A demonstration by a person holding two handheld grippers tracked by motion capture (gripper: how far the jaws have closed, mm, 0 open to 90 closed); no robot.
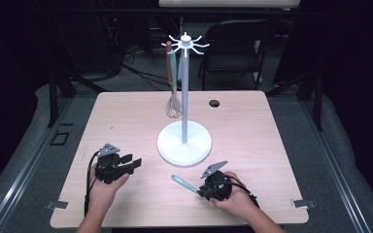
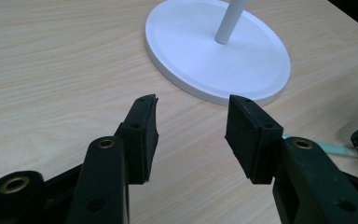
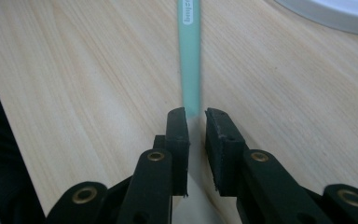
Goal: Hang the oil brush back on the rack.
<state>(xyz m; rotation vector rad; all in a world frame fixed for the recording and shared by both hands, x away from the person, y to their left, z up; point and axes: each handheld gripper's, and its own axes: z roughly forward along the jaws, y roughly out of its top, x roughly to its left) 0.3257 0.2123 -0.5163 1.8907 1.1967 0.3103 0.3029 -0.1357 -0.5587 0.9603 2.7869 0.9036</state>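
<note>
Pale wood desk (image 1: pixel 126 116) carries a white stand (image 1: pixel 184 143) just ahead of both tools; the right hand-held gripper (image 3: pixel 195 122) has its jaws slightly parted around a teal utensil (image 3: pixel 189 56) lying flat, pads not visibly pressing, while the left hand-held gripper (image 2: pixel 191 123) stands released and empty beside it. That utensil looks light, stiff and smooth, likely slippery, so a firm pinch mid-handle should suit. From above, a whisk (image 1: pixel 173 104) hangs on the stand, unseen from either gripper view, whereas the right gripper view reveals printing on the handle.
</note>
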